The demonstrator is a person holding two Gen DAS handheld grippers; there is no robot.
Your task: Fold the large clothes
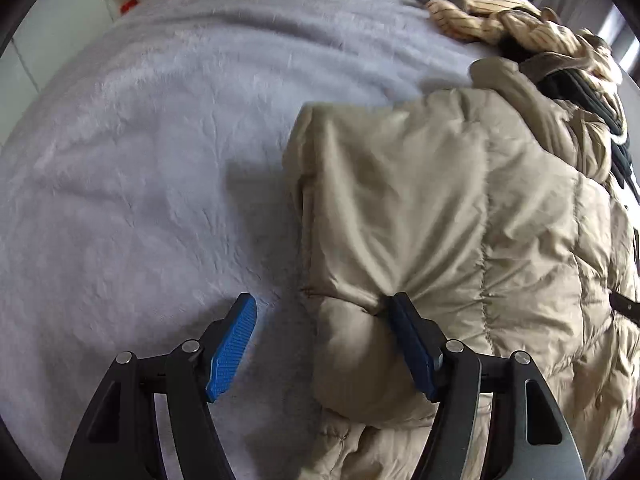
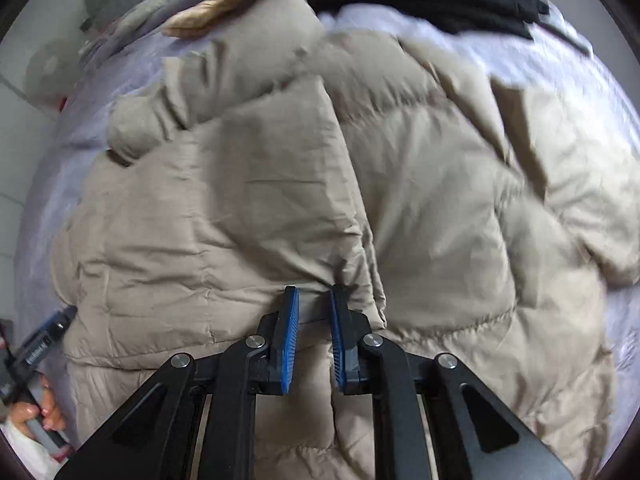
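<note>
The left gripper (image 1: 324,320) stands spread wide, one finger denting the beige puffer coat (image 1: 440,208); the right gripper (image 2: 314,300) pinches a coat fold. The coat lies on the grey blanket (image 1: 160,140) of the bed. Slick padding may slip free; the far clothes pile (image 1: 520,20) could snag.

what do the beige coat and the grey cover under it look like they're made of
Beige coat: looks like thin woven synthetic shell, slight sheen, fine crinkles, stitched into puffy quilted channels, so probably padded or down-filled. Grey cover: looks like plush fleece, matte, with short brushed pile showing stroke marks. Exact fibres cannot be told.
</note>
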